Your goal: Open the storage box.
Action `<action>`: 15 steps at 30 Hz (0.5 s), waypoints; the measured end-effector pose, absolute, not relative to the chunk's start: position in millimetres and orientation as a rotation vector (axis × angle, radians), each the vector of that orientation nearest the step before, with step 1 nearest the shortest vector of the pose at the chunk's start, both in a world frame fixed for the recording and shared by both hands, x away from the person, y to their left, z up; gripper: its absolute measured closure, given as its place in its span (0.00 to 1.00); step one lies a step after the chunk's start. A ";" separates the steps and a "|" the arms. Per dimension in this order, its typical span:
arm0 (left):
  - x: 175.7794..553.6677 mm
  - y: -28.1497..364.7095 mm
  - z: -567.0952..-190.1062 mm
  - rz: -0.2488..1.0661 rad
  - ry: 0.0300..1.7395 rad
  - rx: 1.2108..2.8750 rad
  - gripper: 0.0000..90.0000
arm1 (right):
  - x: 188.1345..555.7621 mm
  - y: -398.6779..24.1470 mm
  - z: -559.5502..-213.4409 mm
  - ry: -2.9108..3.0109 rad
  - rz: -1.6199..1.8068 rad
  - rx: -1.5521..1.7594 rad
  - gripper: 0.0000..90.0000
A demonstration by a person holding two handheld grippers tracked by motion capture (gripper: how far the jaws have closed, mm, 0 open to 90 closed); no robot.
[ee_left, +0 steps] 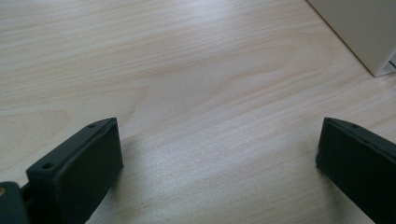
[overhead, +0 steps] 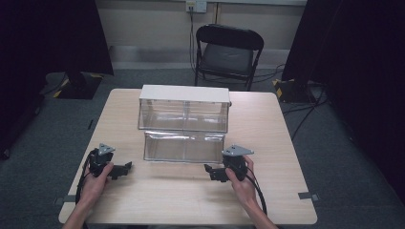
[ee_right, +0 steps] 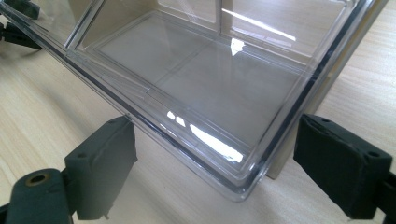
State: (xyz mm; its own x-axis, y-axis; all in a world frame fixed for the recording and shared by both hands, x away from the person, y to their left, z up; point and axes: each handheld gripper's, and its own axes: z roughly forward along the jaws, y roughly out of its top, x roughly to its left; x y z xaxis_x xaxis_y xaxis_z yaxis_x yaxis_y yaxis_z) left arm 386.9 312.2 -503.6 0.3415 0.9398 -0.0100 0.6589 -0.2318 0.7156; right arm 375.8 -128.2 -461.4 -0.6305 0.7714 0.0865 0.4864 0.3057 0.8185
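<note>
A clear two-drawer cabinet (overhead: 184, 102) with a white top stands mid-table. Its lower clear drawer (overhead: 184, 145) is pulled out toward me and looks empty. My left gripper (overhead: 125, 168) rests on the table left of the drawer, jaws pointing right and open (ee_left: 217, 154) over bare wood; a cream cabinet corner (ee_left: 359, 28) shows at upper right. My right gripper (overhead: 210, 171) sits just in front of the drawer's front right part, open (ee_right: 215, 158), its jaws spread either side of the drawer's clear corner (ee_right: 210, 79) without touching it.
The light wooden table (overhead: 267, 191) has open room in front of and beside the cabinet. A black folding chair (overhead: 227, 52) stands behind the table's far edge. Black curtains and cables lie on the floor to both sides.
</note>
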 end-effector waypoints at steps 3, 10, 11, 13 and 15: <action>386.9 312.1 -503.6 0.575 1.394 1.980 0.00 | 375.2 -127.8 -461.1 2.252 1.235 1.140 0.14; 386.9 312.2 -503.6 0.575 1.394 1.980 0.00 | 373.8 -127.0 -460.1 2.250 1.225 1.150 0.15; 386.9 312.2 -503.6 0.575 1.394 1.980 0.00 | 373.8 -127.0 -460.1 2.250 1.225 1.150 0.15; 386.9 312.2 -503.6 0.575 1.393 1.980 0.00 | 373.6 -127.0 -460.0 2.251 1.225 1.147 0.15; 386.9 312.1 -503.6 0.575 1.394 1.980 0.00 | 373.6 -127.7 -459.4 2.260 1.243 1.145 0.14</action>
State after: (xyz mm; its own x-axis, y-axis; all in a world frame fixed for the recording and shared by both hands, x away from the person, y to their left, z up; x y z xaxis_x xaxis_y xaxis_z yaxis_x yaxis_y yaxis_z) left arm 386.9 312.1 -503.6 0.3413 0.9399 -0.0103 0.6591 -0.2314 0.7156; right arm 373.6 -127.7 -459.4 -0.6283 0.7720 0.0966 0.4949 0.3007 0.8153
